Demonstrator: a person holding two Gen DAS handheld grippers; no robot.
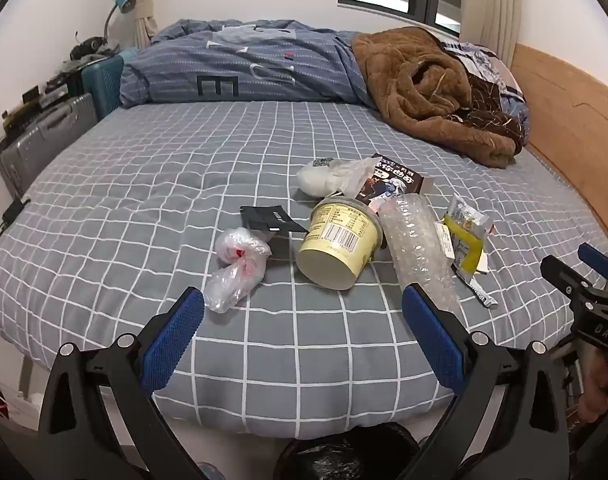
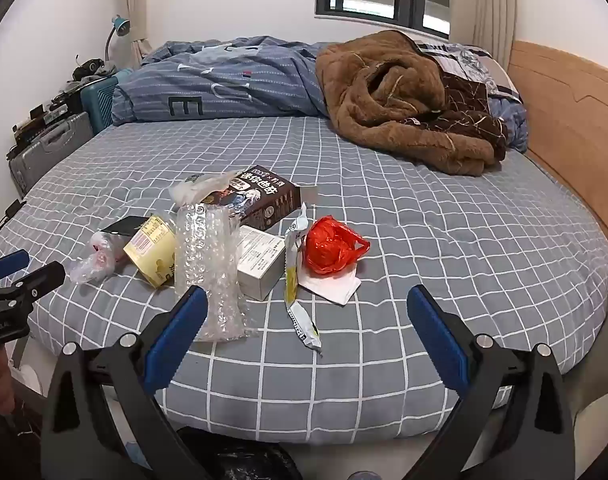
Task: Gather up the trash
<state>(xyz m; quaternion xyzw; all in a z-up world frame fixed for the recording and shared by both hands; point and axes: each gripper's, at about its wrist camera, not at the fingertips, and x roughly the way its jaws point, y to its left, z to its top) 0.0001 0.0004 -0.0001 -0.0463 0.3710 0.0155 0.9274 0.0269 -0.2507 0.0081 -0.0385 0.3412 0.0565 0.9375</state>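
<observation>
Trash lies in a heap on the grey checked bed point(image 1: 144, 184). A yellow paper cup point(image 1: 337, 246) rests on its side, with a roll of bubble wrap point(image 1: 417, 248) to its right and a crumpled clear bag point(image 1: 238, 268) to its left. A dark snack box point(image 2: 260, 198), a white box point(image 2: 260, 260), a yellow wrapper point(image 2: 296, 280) and a red plastic bag point(image 2: 329, 248) on white paper lie in the same heap. My left gripper point(image 1: 302, 308) hangs open just short of the cup. Over the bed's near edge, my right gripper point(image 2: 305, 308) stands open too, holding nothing.
A black-lined bin point(image 1: 343, 460) stands on the floor below the bed's near edge. A brown fleece blanket point(image 2: 399, 100) and a blue duvet point(image 1: 240, 64) are piled at the far side. Suitcases point(image 1: 48, 136) line the left wall, and a wooden headboard point(image 2: 567, 120) runs along the right.
</observation>
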